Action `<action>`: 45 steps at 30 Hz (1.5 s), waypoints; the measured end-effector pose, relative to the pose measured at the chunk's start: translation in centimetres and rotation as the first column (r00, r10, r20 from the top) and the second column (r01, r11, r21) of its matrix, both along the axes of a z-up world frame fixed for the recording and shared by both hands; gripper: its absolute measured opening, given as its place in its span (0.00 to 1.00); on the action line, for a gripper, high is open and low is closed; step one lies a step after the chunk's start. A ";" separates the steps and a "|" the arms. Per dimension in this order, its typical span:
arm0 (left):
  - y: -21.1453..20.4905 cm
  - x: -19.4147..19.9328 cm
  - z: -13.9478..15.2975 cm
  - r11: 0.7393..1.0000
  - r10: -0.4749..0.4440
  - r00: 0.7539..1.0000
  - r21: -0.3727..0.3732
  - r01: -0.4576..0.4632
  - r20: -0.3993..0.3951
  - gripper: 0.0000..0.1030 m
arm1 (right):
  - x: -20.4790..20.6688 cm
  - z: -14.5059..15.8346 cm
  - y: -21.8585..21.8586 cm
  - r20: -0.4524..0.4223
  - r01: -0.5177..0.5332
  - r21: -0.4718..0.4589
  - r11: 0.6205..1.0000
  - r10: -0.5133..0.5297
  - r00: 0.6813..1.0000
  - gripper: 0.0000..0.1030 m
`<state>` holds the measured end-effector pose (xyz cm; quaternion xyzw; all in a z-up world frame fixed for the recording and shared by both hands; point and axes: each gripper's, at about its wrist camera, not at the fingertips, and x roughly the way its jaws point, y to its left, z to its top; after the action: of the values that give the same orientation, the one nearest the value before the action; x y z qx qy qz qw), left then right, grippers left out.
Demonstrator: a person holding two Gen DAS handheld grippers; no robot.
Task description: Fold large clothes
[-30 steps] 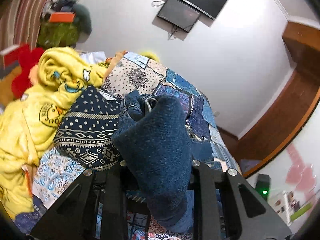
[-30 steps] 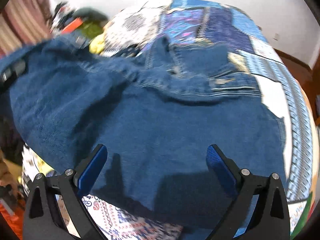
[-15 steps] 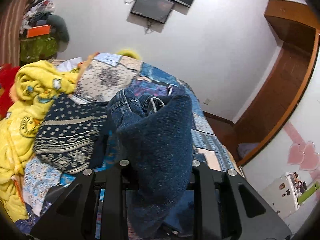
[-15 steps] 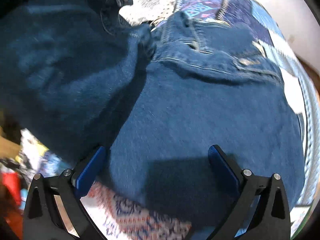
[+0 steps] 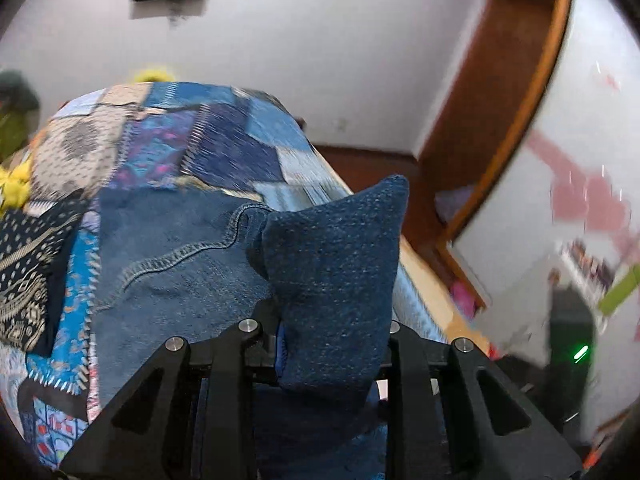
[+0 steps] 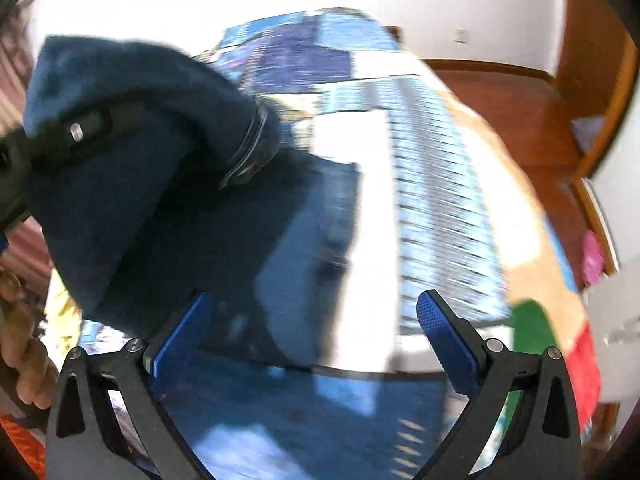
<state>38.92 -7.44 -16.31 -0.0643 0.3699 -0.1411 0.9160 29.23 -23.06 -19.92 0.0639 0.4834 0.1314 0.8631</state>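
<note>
Right now the left gripper [image 5: 332, 344] is pinching a thick bunch of the jeans [image 5: 332, 264] between its black fingers, and the cloth sticks up in a point just ahead of it. The other part of the jeans lies flat on the bed [image 5: 240, 148], ahead and to the left of that tool. The right gripper [image 6: 312, 320] is spread wide, with nothing between its blue pads [image 6: 444, 328]. In its view the jeans hang in a dark lump up and to the left, held by the other tool, and more blue cloth lies on the bed straight ahead and below. Things could go wrong here, I think. The jeans are heavy, so the bunch may slip out if the pinch is weak. Only one hand holds them, so the fold may land crooked or lumpy. Both pictures are blurry, so a fast swing may drag the flat part out of place. The jeans look rough and thick, with pale stitches in a curved line. The bed cover is a patchwork of blue squares and looks soft and thin.
</note>
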 end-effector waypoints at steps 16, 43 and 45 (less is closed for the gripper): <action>-3.5 -1.2 -6.9 0.975 -0.210 0.949 0.026 0.222 -0.234 0.46 | -1.7 -1.0 -6.2 -0.026 0.125 -0.003 0.992 -0.125 0.992 0.99; 12.3 -4.1 -6.0 0.977 0.109 0.960 0.207 -0.056 -0.257 0.87 | 3.1 -0.7 2.2 0.027 -0.040 -0.057 0.998 0.041 0.999 0.99; 12.9 -4.0 -6.6 0.982 0.111 0.961 0.178 -0.066 -0.255 0.90 | 3.1 -2.2 1.1 -0.007 -0.020 -0.032 0.999 0.020 1.000 0.99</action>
<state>34.93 5.47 -22.90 -0.0217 0.4958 -0.0586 0.8662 32.34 -21.98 -22.09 0.0458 0.4892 0.1322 0.8609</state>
